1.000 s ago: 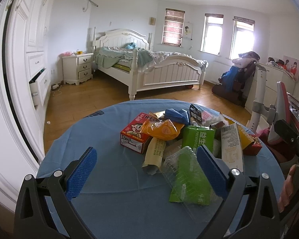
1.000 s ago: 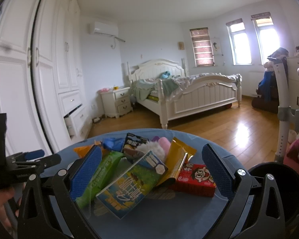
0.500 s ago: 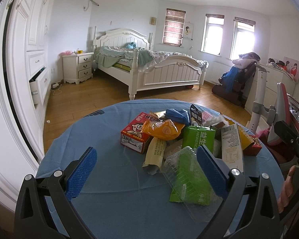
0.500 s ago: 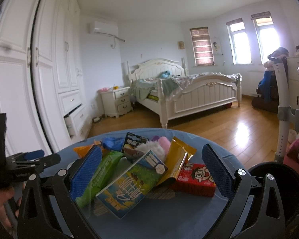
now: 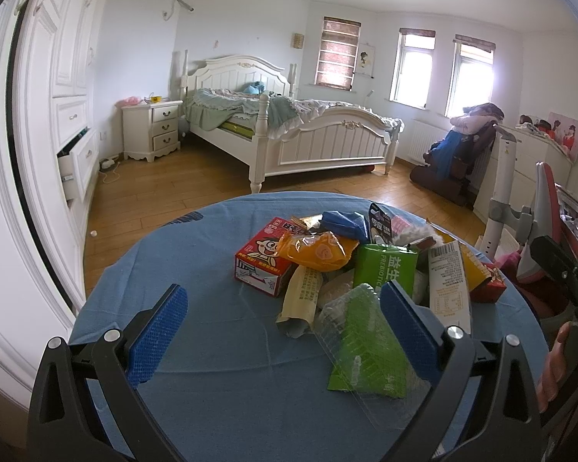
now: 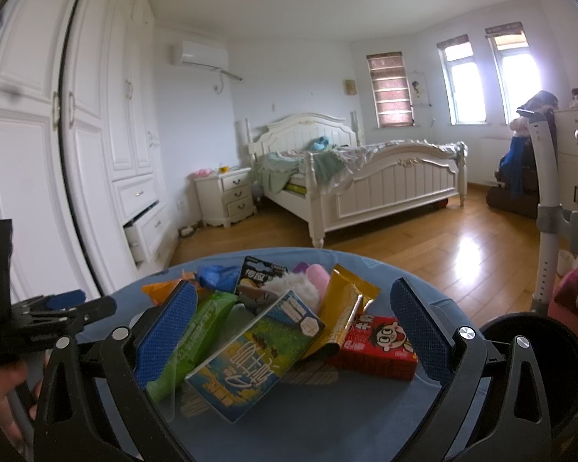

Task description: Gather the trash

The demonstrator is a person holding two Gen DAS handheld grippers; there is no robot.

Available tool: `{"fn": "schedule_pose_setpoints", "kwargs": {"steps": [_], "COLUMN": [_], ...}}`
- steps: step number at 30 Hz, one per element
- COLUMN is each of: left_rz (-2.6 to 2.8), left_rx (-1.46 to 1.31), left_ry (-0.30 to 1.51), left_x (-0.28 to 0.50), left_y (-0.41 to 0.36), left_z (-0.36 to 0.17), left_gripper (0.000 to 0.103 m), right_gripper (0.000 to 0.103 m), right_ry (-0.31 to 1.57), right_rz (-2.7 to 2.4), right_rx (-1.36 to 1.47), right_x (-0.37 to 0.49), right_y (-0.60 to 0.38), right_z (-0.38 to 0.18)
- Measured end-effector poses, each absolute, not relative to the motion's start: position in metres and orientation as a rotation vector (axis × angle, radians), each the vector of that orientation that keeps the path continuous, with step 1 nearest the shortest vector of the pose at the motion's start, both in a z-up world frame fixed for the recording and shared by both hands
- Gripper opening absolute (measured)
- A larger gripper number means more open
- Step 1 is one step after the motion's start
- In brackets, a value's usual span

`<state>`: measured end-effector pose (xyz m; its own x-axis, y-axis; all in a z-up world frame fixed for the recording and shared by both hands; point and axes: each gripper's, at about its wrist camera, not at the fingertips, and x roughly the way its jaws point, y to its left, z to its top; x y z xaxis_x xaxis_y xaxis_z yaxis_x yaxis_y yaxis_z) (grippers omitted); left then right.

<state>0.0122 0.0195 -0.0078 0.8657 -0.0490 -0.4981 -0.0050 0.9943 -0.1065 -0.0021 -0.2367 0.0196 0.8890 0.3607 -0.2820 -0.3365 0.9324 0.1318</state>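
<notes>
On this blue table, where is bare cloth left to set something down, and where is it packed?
Bare tablecloth runs left of the red carton, out to the table's edge, and between the left hand-held gripper fingers. More lies under the right hand-held gripper, near the edge. The wrapper pile crowds the middle-right.

Trash pile is sitting heaped on the round blue table, toward 2 o'clock in the left wrist view: red cartoon carton lying at the pile's 9 o'clock, orange pouch resting on it, clear-green wrapper lying flat at 6 o'clock.
</notes>
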Motion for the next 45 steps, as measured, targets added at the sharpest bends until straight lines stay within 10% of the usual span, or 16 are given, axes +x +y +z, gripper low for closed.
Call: {"fn": "schedule_pose_setpoints", "kwargs": {"steps": [16,22,24,28,45], "left_rz": [-0.119,-0.177,-0.202,-0.221,-0.236], "left_rx": [-0.286,-0.187,-0.151,-0.086,0.116], "left_ry": [0.669,0.741,0.758,0.794,0.965], "left_x": [0.061,0.097,0.104,0.119,0.176], "left_y": [0.086,0.087,0.083,0.083,0.042], "left_z": [-0.003,-0.004,-0.006,-0.016,-0.051], "left_gripper": [0.098,0.098,0.098,0.096,0.066], "right_gripper": [0.097,0.081,0.055,0.044,0.042], "right_ry": [0.499,0.661,0.741,0.750,0.793], "right_rz": [0.648,0.646,0.634,0.628,0.687], "right_rx": [-0.097,-0.431,-0.438,-0.347,-0.177], "right_x": [-0.005,0.002,0.013,0.023,0.024], "right_y": [-0.165,-0.084,-0.079,-0.103,-0.156], "right_z": [0.036,-0.005,-0.021,-0.021,-0.012]}}
